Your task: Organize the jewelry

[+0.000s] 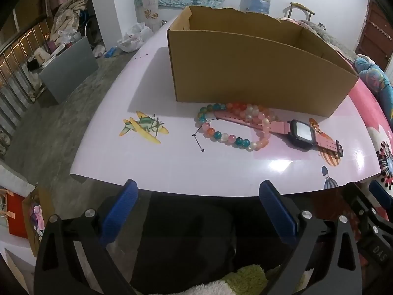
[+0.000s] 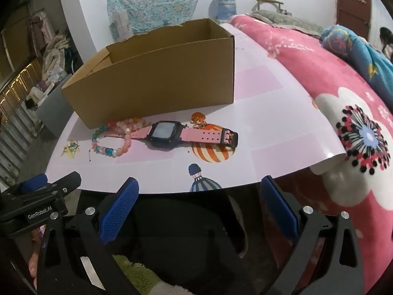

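Cool indoor light is falling from above, leaving a white glare patch on the glossy pink table [image 1: 282, 166] near its front edge. The cardboard box [image 1: 245, 73] is casting a soft shadow to its left across the tabletop. Both fisheye views are bending straight edges strongly and darkening to black at the corners. The near foreground under the table is sitting in deep shade.

Pink watch [image 2: 172, 134] lies before the cardboard box [image 2: 152, 83].
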A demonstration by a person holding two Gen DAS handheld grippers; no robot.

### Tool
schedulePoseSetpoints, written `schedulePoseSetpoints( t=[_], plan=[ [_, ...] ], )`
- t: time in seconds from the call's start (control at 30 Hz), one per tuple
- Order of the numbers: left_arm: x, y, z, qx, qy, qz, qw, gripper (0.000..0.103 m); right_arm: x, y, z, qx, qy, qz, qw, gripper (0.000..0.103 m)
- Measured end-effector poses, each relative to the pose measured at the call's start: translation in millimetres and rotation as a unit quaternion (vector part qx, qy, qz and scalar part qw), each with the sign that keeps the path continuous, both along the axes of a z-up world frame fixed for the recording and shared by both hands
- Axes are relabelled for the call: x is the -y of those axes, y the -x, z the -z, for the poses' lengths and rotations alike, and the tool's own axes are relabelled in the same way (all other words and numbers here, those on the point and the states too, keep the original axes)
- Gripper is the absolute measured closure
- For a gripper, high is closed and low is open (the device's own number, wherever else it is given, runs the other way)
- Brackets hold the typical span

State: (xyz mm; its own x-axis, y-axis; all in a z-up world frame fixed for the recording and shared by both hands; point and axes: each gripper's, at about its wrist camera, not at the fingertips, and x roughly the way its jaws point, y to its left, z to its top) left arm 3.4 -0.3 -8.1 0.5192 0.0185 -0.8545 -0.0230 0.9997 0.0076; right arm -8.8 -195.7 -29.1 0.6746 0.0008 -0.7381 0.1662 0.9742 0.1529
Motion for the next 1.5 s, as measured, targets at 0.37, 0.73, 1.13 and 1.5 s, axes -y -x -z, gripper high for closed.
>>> schedulePoseSetpoints(
  t=[0.37, 0.73, 1.13, 1.5],
  plan=[
    [-1.4, 0.8, -0.3, 0.002, -0.004, -0.001, 1.0, 0.006, -0.5, 1.1, 2.6, 0.001, -0.004, -0.003, 1.0, 0.008],
    [-2.7, 1.1, 0.5, 0.001, -0.004, -0.002, 1.0, 0.006, -0.9, 0.9, 1.9, 0.0, -0.005, -0.003, 1.0, 0.008],
    [-5.3, 2.4, 2.8, -0.001, -0.003, 0.0, 1.0, 0.006, 0.2, 1.8, 3.3, -0.003, -0.003, 0.001, 1.0, 0.008],
    [-8.6, -7.9, 8.9, -0.015, -0.009, -0.002, 0.9998, 0.006, 4.2, -1.8, 6.3, -0.007, -0.005, 0.01, 1.0, 0.008]
  ],
)
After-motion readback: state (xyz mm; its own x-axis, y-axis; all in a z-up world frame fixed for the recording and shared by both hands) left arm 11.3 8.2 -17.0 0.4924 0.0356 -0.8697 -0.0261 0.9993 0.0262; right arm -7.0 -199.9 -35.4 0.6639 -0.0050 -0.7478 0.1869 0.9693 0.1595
